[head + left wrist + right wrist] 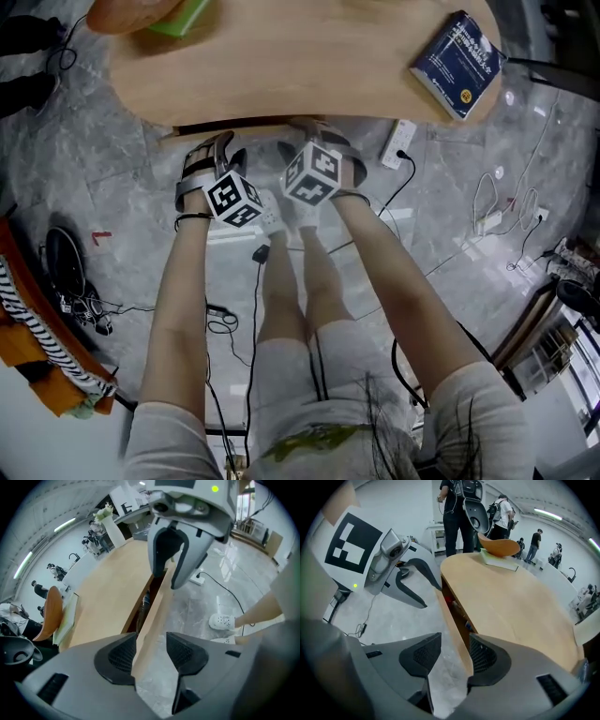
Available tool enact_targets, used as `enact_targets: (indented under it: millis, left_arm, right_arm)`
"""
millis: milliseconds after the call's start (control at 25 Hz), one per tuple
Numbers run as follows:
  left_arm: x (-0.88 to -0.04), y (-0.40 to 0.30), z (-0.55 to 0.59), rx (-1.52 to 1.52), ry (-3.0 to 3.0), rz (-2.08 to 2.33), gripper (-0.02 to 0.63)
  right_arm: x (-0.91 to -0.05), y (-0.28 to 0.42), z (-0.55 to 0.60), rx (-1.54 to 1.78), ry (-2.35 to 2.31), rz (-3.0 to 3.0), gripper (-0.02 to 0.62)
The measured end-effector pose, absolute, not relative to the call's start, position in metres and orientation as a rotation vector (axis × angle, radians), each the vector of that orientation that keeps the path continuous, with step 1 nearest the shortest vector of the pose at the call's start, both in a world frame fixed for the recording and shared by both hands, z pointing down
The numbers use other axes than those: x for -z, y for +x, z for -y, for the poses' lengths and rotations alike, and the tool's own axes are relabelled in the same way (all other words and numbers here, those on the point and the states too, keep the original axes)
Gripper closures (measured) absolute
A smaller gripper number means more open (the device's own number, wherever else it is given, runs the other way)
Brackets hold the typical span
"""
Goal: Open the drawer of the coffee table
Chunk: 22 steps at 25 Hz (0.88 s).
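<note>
Under the near edge of the coffee table [300, 66], at the top middle of the head view, the drawer [234, 128] is open a little. A dark gap shows between its thin wooden front and the table top, with small things inside. The left gripper [220, 155] and the right gripper [319, 139] both point down at the top edge of that front, side by side and near each other. In the left gripper view the fingers of the left gripper [150, 651] are spread, and the drawer front [157, 606] runs between them, close to the left pad. In the right gripper view the right gripper [454, 656] is spread too, and the front [452, 620] lies by the right pad with a gap on the other side. A blue book [459, 64] hangs over the table's upper right edge. Below the drawer the grey floor [122, 187] is open, but the person's white shoes [272, 214] stand close by, and a power strip [400, 142] and cables lie to the right.
</note>
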<state>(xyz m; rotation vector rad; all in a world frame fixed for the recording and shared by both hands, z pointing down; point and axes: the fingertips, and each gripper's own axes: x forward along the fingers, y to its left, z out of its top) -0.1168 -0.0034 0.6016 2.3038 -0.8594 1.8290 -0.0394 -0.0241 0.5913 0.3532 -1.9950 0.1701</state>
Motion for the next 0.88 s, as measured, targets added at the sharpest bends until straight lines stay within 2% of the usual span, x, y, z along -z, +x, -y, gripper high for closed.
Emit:
enact_targets:
  millis: [360,480,520,800,880]
  left_arm:
    - [-0.617,-0.117,0.013,-1.862,2.292,0.781,0.422]
    - [-0.618,-0.12,0.018,-1.804,2.267,0.815,0.422]
    - [-0.619,-0.121,0.02,-1.786,2.259,0.826,0.422]
    - [-0.621,-0.112,0.028,-1.621,2.197,0.828,0.431]
    - [-0.62,-0.112,0.03,-1.569,2.159,0.838,0.454]
  right_arm:
    - [-0.616,-0.037,0.029,-0.144,0.322,1.932,0.434]
    - [-0.617,-0.039,0.034,-0.154,0.358,1.941,0.444]
    - [-0.617,-0.038,0.035,-0.158,0.369,1.949,0.47]
    - [-0.615,-0.038,0.037,-0.185,0.388,1.998,0.474]
    - [-0.616,-0.038,0.037,-0.194,0.398,1.995,0.474]
